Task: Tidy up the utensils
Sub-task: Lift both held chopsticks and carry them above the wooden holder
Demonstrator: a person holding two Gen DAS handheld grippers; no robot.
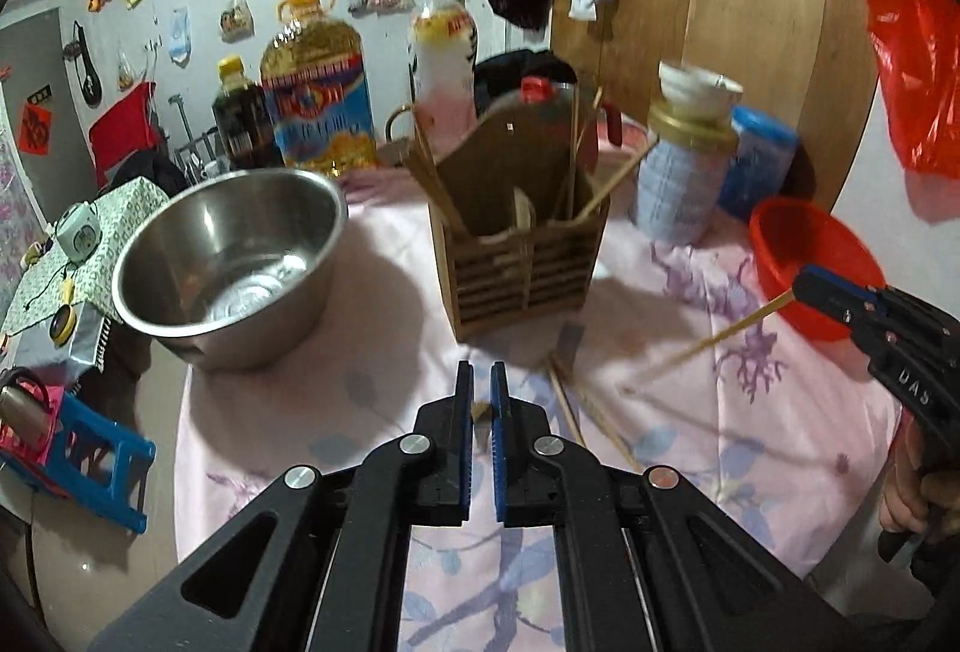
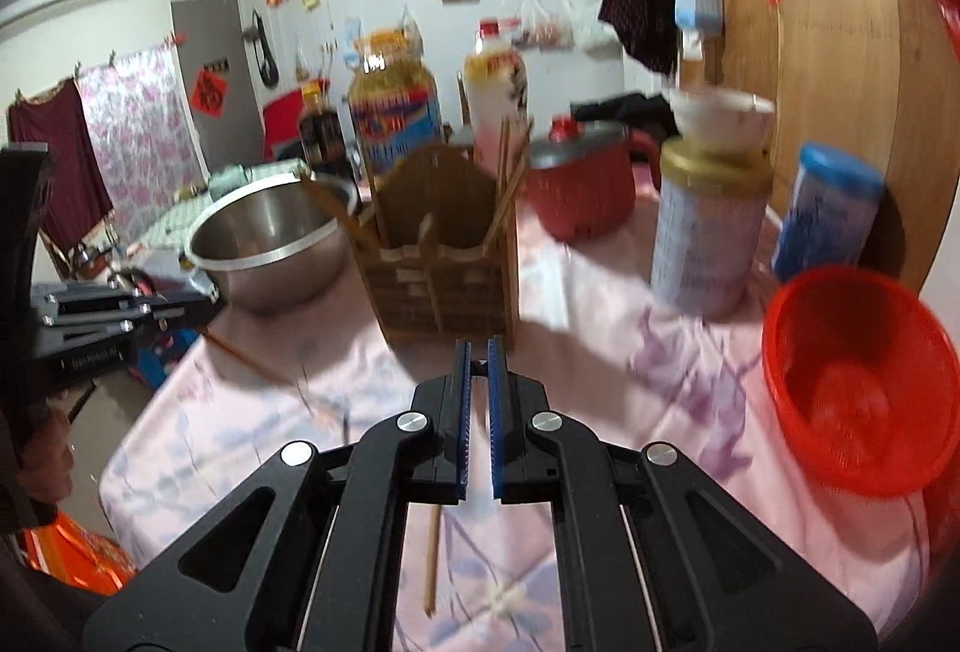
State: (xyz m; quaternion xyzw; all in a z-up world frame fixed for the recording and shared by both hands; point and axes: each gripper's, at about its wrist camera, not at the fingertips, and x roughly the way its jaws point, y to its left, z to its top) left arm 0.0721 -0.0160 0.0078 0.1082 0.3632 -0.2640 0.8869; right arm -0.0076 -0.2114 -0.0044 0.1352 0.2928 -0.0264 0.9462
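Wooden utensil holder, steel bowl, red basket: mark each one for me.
Wooden utensil holder (image 1: 522, 256): left wrist view, on its slatted front wall.
Steel bowl (image 1: 174, 262): left wrist view, on its near-left rim.
Red basket (image 2: 798, 352): right wrist view, on its left rim.

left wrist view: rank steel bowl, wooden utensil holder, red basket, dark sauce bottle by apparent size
1. steel bowl, largest.
2. wooden utensil holder, close behind.
3. red basket, though partly hidden behind the right gripper and at the warped edge, so this rank is unsure.
4. dark sauce bottle, smallest, though it stands farther back.
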